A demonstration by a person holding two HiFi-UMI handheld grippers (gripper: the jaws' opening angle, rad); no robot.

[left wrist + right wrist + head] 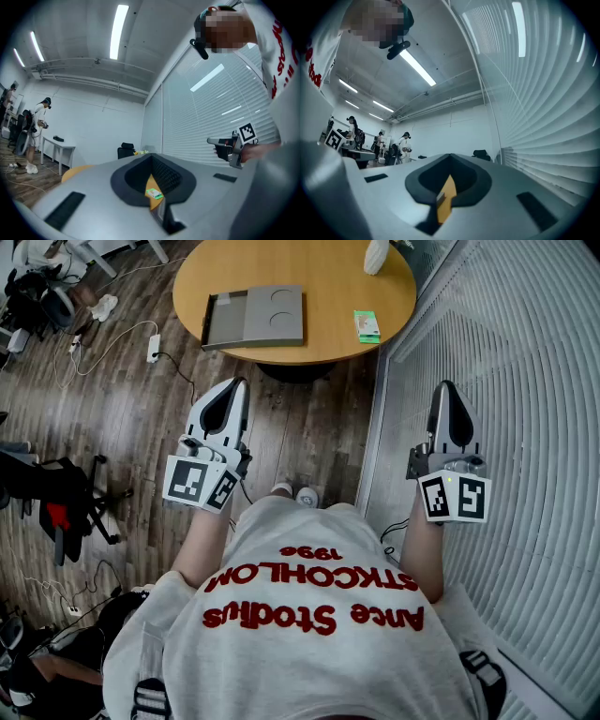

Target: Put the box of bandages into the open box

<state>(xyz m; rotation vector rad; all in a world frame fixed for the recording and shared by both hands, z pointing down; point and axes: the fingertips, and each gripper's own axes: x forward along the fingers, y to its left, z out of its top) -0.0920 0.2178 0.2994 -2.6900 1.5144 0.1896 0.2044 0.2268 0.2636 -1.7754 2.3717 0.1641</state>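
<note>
Bandage box lies on the desk, at 3 o'clock from the open box, well apart. Left claw and right claw are pressed together, empty, short of the desk. No step is done: approach, grasp and placement remain.

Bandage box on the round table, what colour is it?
The bandage box is green and white; the head view shows it best.

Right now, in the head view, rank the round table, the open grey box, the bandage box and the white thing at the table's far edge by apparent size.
1. round table
2. open grey box
3. bandage box and white thing look alike; the picture's edge cuts the white thing, so unranked.
</note>
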